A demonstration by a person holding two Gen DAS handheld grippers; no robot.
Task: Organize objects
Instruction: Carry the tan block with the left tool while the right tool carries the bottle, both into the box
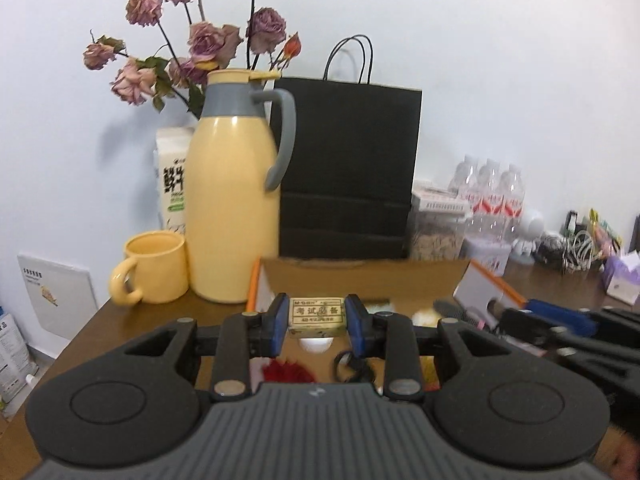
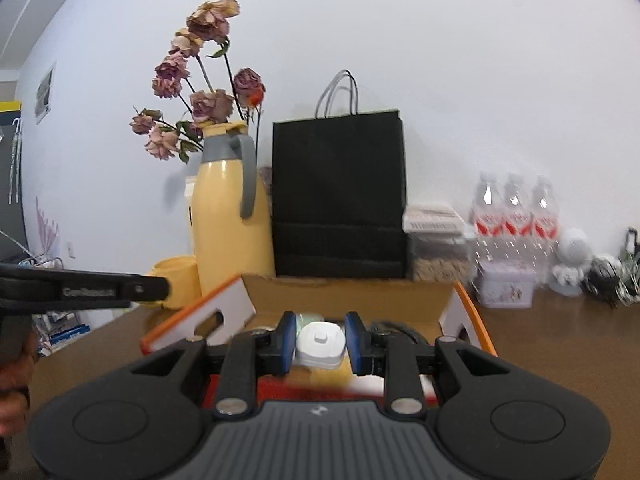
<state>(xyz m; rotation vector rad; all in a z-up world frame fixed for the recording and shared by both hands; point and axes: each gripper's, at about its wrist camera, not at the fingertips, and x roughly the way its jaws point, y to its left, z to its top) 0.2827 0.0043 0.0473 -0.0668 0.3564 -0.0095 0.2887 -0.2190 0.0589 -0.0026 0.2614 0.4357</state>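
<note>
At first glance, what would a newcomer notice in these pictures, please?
Probably the tall yellow jug with wilted roses behind it, left of the black paper bag. Nearer, over the open cardboard box, the left claw grips an eraser and the right claw a small white object.

One yellow jug [image 1: 232, 208], one yellow mug [image 1: 154, 266], one black paper bag [image 1: 346, 168], three water bottles [image 2: 514, 220], one open cardboard box [image 2: 348, 292], one milk carton [image 1: 172, 176].
</note>
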